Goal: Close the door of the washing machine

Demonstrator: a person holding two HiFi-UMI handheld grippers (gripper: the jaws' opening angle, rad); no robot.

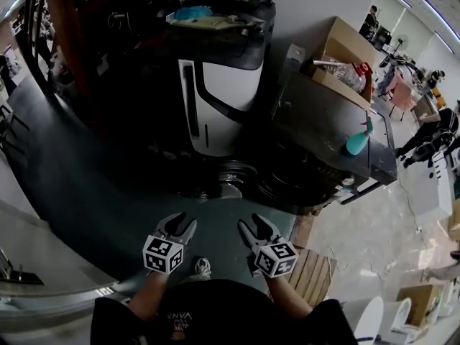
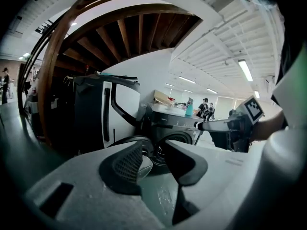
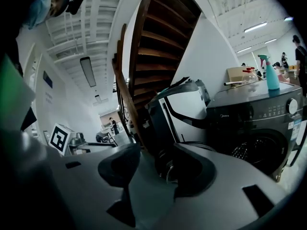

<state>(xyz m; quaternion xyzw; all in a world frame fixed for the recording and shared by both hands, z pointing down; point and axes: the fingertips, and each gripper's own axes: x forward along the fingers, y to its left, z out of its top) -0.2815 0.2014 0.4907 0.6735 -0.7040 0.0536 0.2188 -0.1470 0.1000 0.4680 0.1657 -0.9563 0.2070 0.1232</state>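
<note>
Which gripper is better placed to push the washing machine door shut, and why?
Probably the left gripper: the open door shows straight ahead between its parted, empty jaws, with the drum opening just right of it. The right gripper sees it mostly behind a jaw.

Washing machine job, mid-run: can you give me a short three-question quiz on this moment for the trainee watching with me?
1. True or false: the door of the washing machine is already shut.
2. Which of these stands on the machine's top? A) a teal spray bottle B) a kettle C) a folded towel
3. What do the left gripper and the right gripper hold?
Key: 1 false, the door hangs open. 2 A. 3 Nothing; both grippers have their jaws apart and empty, short of the machine.
</note>
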